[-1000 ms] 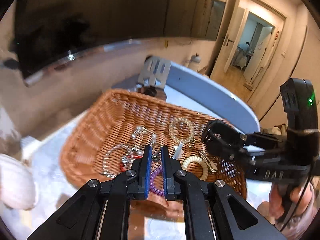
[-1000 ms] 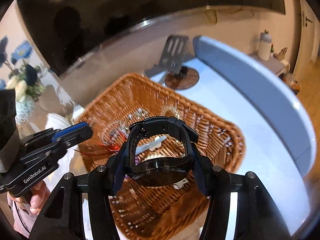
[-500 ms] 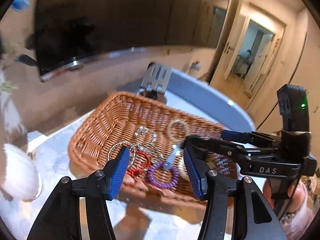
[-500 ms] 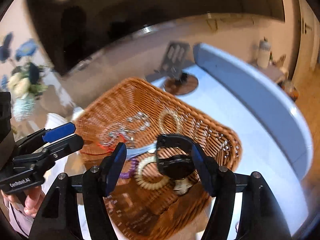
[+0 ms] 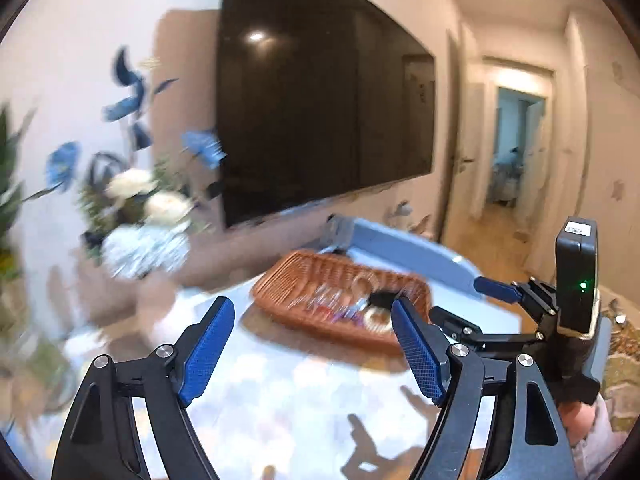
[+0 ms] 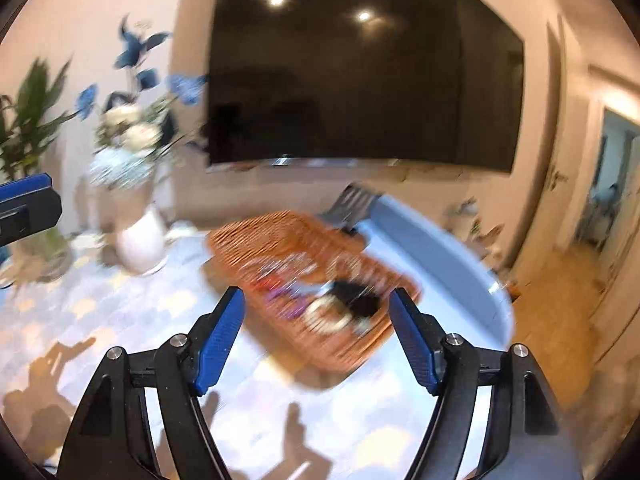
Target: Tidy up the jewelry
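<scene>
One wicker basket [image 6: 280,240] is lying on the pale patterned table [image 6: 120,320], ahead of both grippers and well apart from them. Inside it the jewelry is blurring together, so an exact count cannot be given; what can be told apart is one black watch [image 6: 356,298], one cream bead bracelet [image 6: 320,316] just beside it, one purple coil [image 6: 290,308] and one red loop [image 6: 266,282], with paler chains further back in the basket. In the left wrist view the same basket [image 5: 304,272] is sitting right of centre, the watch [image 5: 380,300] showing as a dark patch near its right end.

The right gripper [image 6: 316,344] is hanging over the table with its two blue-padded jaws opening — nothing is lying between them, and the basket is showing only through the gap. The left gripper [image 5: 312,352] is likewise opening, its two jaws standing wide and bare of any object. In the left wrist view the right gripper [image 5: 472,300] is reaching in from the right edge, one hand [image 5: 580,420] gripping its handle.

Behind the basket one grey slotted stand [image 6: 354,204] is standing against one blue-grey raised edge [image 6: 432,256] of the table. One white vase [image 6: 142,244] of blue and white flowers is standing to the left — beside it, one green plant [image 6: 28,120]. One dark screen [image 6: 360,80] is hanging on the wall.
</scene>
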{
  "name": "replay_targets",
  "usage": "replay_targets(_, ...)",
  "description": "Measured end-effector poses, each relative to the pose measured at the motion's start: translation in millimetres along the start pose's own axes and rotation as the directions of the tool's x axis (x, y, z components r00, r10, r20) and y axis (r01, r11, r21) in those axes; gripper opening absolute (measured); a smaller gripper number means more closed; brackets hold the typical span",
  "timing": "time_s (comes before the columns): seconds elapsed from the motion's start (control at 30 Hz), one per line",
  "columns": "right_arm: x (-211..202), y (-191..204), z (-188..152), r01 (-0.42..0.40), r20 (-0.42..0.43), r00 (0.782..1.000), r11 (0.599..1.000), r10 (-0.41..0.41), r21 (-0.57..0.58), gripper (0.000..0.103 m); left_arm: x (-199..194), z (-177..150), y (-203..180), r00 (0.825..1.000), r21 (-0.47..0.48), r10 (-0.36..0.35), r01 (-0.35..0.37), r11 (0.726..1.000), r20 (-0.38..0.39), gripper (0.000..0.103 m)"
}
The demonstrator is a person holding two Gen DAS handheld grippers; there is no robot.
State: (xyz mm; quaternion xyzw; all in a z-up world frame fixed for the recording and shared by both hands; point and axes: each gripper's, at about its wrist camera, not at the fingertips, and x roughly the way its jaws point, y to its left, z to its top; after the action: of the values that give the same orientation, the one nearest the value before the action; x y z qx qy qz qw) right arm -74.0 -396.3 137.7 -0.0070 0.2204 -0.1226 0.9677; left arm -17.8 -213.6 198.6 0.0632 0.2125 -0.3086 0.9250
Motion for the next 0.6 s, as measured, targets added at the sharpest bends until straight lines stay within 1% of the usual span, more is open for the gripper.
replay_targets(0.03, -1.3, 6.1, -5.8, -0.002, -0.011, 1.000, 1.000, 0.002, 0.006, 0.076, -3.4, -11.2, -3.0, 0.999, 0.010, 0.045, -0.044, 0.999, -0.024, 0.082)
replay_targets(0.07, -1.1, 11.1, -11.1, -0.002, -0.018, 1.000, 1.000, 0.003, 0.015, 0.076, -5.9, -17.8, -4.9, 0.997, 0.019, 0.066, -0.065, 0.998, -0.036, 0.082)
replay_targets(0.17, -3.9, 20.7, -23.2, -0.029, -0.040, 0.999, 0.998, 0.031, 0.053, 0.076, -6.5, -51.0, -10.5, 0.990, 0.056, 0.132, -0.129, 0.990, -0.050, 0.082)
replay_targets(0.23, -5.1, 28.9, -31.4, -0.042, -0.073, 0.996, 0.997, 0.047, 0.063, 0.076, -1.7, -66.4, -11.4, 0.986, 0.061, 0.156, -0.153, 0.986, -0.060, 0.082)
replay_targets(0.3, -5.1, 36.2, -39.0, -0.030, -0.093, 0.995, 0.998, 0.035, 0.052, 0.076, 2.9, -75.5, -11.7, 0.985, 0.053, 0.156, -0.153, 0.987, -0.077, 0.082)
replay_targets(0.4, -7.9, 40.3, -46.8, -0.010, -0.108, 0.994, 0.999, 0.014, 0.038, 0.076, 5.8, -78.7, -12.9, 0.985, 0.054, 0.150, -0.146, 0.988, -0.082, 0.082)
replay_targets(0.6, -11.3, 35.1, -49.2, -0.001, -0.125, 0.992, 0.998, 0.009, 0.059, 0.076, 5.0, -83.0, -11.8, 0.986, 0.036, 0.135, -0.132, 0.991, -0.093, 0.082)
